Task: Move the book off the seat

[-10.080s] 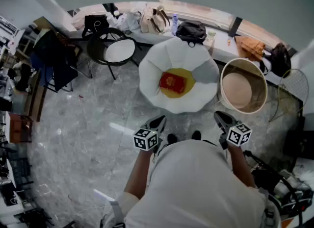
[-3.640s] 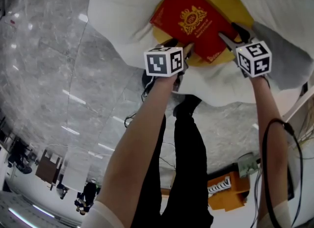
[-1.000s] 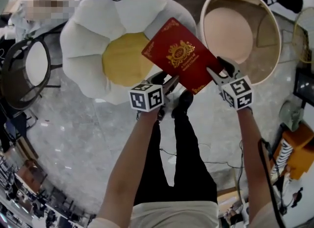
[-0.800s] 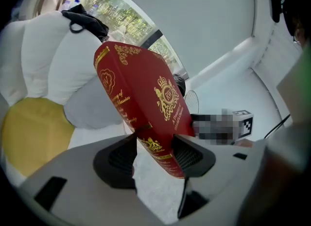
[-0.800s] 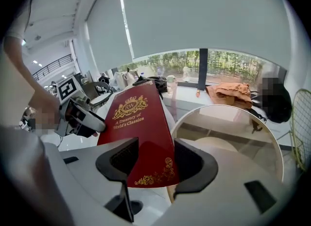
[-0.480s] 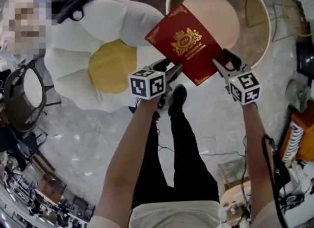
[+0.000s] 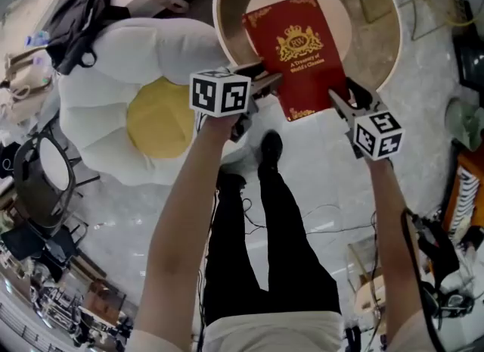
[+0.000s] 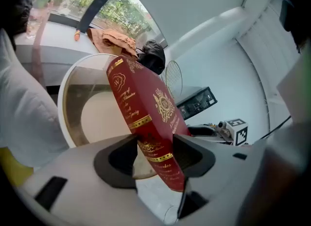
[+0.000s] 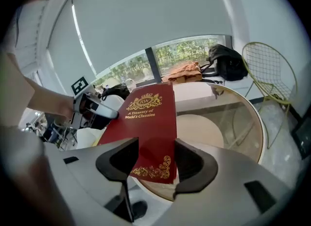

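A red hardback book (image 7: 299, 51) with gold print hangs in the air over a round beige tub (image 7: 382, 36). My left gripper (image 7: 266, 84) is shut on the book's near left corner and my right gripper (image 7: 340, 101) is shut on its near right corner. In the left gripper view the book (image 8: 146, 113) stands on edge between the jaws of the left gripper (image 8: 154, 157). The right gripper view has the book's cover (image 9: 146, 123) lying between the jaws of the right gripper (image 9: 154, 161). The seat, a white flower-shaped cushion (image 7: 98, 63) with a yellow centre, lies to the left with nothing on it.
A black bag (image 7: 76, 10) lies behind the cushion and a black round chair (image 7: 34, 184) stands at the far left. The person's legs and shoes (image 7: 268, 150) are below the book. A yellow wire chair (image 9: 269, 74) stands beside the tub (image 9: 243, 118). Orange equipment (image 7: 465, 199) and cables lie at the right.
Both grippers have carried the book to the right, from beside the cushion's edge to over the round tub. The book has turned so that its cover reads more squarely.
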Action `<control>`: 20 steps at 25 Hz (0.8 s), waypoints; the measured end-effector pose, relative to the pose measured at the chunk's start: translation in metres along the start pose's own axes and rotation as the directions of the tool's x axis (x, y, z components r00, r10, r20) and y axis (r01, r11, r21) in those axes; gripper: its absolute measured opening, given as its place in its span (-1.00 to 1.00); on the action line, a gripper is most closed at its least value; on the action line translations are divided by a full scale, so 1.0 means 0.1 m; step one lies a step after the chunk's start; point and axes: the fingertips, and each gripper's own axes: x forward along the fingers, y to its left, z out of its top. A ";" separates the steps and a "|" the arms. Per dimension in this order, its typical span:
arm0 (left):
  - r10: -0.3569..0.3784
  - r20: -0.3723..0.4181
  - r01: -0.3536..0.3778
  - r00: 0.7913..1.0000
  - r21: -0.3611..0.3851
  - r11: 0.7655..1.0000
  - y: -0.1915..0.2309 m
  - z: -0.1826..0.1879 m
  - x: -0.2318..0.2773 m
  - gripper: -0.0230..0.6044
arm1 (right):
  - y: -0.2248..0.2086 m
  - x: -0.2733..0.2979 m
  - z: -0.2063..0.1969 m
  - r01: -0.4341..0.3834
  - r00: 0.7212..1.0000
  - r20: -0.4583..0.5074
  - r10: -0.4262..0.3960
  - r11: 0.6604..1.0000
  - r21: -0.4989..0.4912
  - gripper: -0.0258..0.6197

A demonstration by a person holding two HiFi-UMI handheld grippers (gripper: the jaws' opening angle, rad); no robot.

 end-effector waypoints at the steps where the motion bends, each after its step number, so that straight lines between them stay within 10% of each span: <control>1: -0.007 -0.017 0.008 1.000 0.018 1.000 -0.01 0.04 0.08 -0.20 | -0.06 0.00 -0.04 0.005 1.000 0.009 -0.006 0.999 0.034 -0.16; 12: -0.027 -0.132 0.036 0.991 0.064 0.997 0.21 0.08 0.81 -0.21 | -0.40 0.09 -0.47 0.028 0.999 0.033 -0.040 0.955 0.297 -0.16; 20: 0.044 -0.129 -0.026 0.991 0.140 0.990 0.34 0.11 0.91 -0.20 | -0.26 0.20 -0.69 0.025 0.999 0.016 -0.032 0.950 0.312 -0.18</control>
